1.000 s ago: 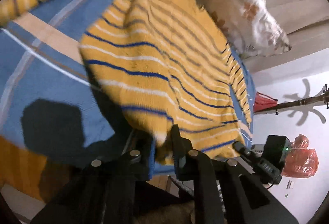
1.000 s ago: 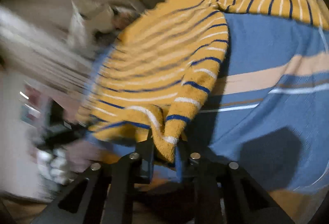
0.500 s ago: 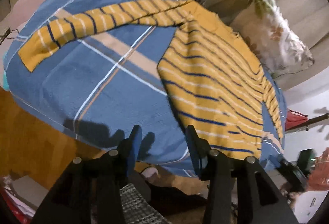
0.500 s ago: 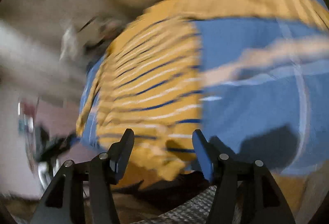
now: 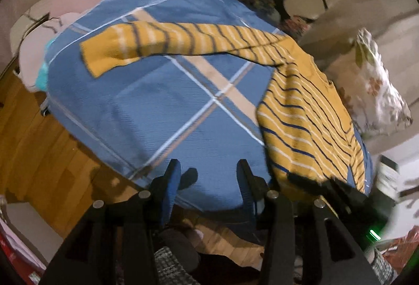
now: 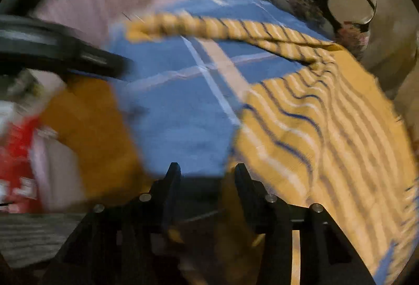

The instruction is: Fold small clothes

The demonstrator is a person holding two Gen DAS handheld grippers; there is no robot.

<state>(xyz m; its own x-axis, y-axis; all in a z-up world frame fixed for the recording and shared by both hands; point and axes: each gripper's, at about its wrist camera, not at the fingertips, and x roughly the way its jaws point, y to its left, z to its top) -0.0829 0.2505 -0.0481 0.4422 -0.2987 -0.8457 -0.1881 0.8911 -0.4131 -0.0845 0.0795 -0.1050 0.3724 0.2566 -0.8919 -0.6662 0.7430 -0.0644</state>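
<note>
Grippers are both pointing steeply down: the left gripper (image 5: 208, 175) is gaping with nothing between its fingers, and the right gripper (image 6: 207, 176), its jaws having just been closing, is standing apart and empty too. Below them a blue plaid blanket (image 5: 162, 107) is covering the bed, pillows (image 5: 377, 91) beyond. On it the yellow striped sweater (image 5: 306, 112) is lying folded, one sleeve (image 5: 167, 41) stretching out.
</note>
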